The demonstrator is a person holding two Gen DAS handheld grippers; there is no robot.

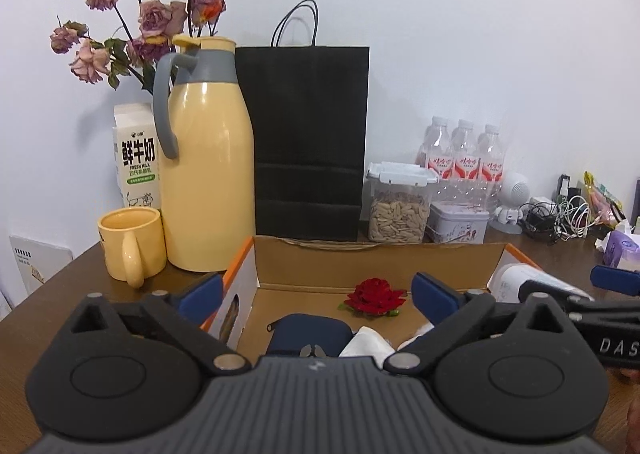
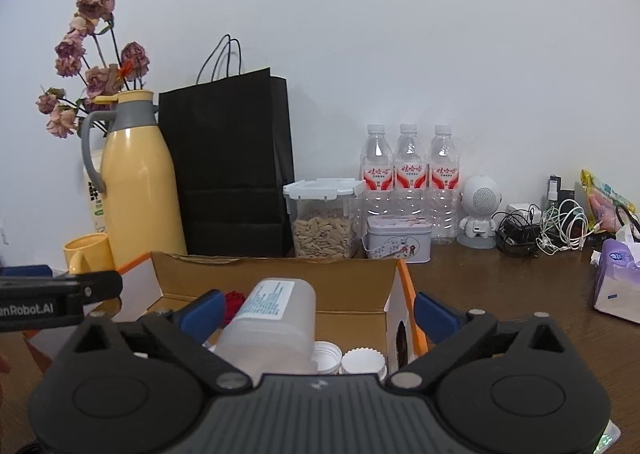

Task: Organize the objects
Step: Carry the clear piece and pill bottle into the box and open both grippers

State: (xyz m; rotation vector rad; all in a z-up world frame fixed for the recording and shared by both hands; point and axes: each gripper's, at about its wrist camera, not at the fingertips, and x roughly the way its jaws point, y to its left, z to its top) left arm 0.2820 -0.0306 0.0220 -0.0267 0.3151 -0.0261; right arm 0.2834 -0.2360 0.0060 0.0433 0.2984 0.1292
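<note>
Your left gripper point(image 1: 316, 294): fingers wide, holding nothing | your right gripper point(image 2: 318, 308): fingers wide, white bottle point(image 2: 272, 322) loose between | cardboard box point(image 1: 376, 254) at 12 o'clock.

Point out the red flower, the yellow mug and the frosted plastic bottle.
red flower point(image 1: 375, 296): left wrist view, on its petals.
yellow mug point(image 1: 132, 240): left wrist view, on its side wall above the handle.
frosted plastic bottle point(image 2: 272, 318): right wrist view, on its side below the label.

Left gripper point(image 1: 318, 296) was black with blue pads, round black discs on both near sides, grey ridged middle, silver screws, right gripper point(image 2: 318, 310) looked the same, white letters on its black side
</note>
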